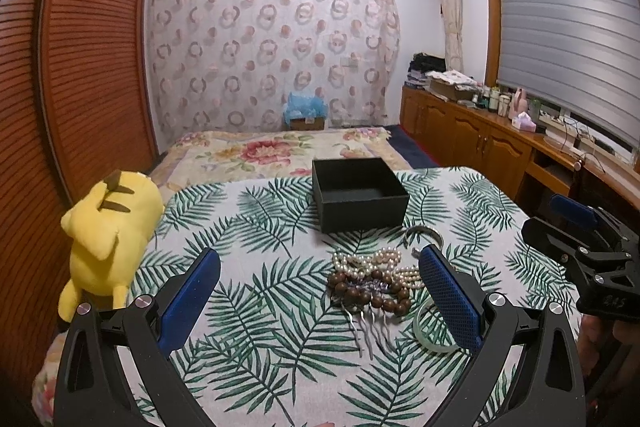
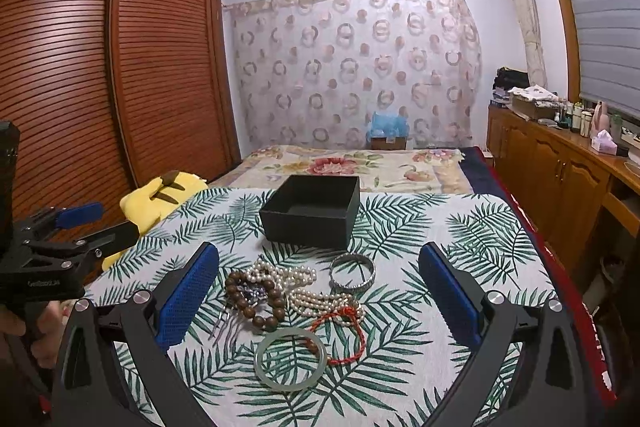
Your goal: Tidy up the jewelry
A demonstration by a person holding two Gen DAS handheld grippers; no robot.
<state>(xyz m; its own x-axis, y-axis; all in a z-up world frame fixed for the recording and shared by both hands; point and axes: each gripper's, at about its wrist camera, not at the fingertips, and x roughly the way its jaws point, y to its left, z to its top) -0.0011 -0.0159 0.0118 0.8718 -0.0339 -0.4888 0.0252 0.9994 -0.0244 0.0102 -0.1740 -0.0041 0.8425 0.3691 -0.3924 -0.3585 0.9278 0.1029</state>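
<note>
A pile of jewelry lies on the leaf-print cloth point(image 2: 440, 227): a wooden bead bracelet point(image 2: 256, 301), a pearl necklace point(image 2: 296, 277), a silver bangle point(image 2: 352, 273), a jade bangle point(image 2: 290, 358), a red cord bracelet point(image 2: 348, 335) and a metal hair comb point(image 1: 370, 331). An open, empty black box point(image 2: 314, 211) stands just behind the pile. My left gripper point(image 1: 320, 263) is open above the pile's near left side. My right gripper point(image 2: 318, 259) is open above the pile, with nothing held.
A yellow plush toy point(image 1: 106, 235) sits at the table's left edge. A bed with a floral cover point(image 2: 348, 163) lies behind the table. A wooden wardrobe point(image 2: 100, 67) stands at the left and a wooden cabinet point(image 2: 560, 167) with bottles at the right.
</note>
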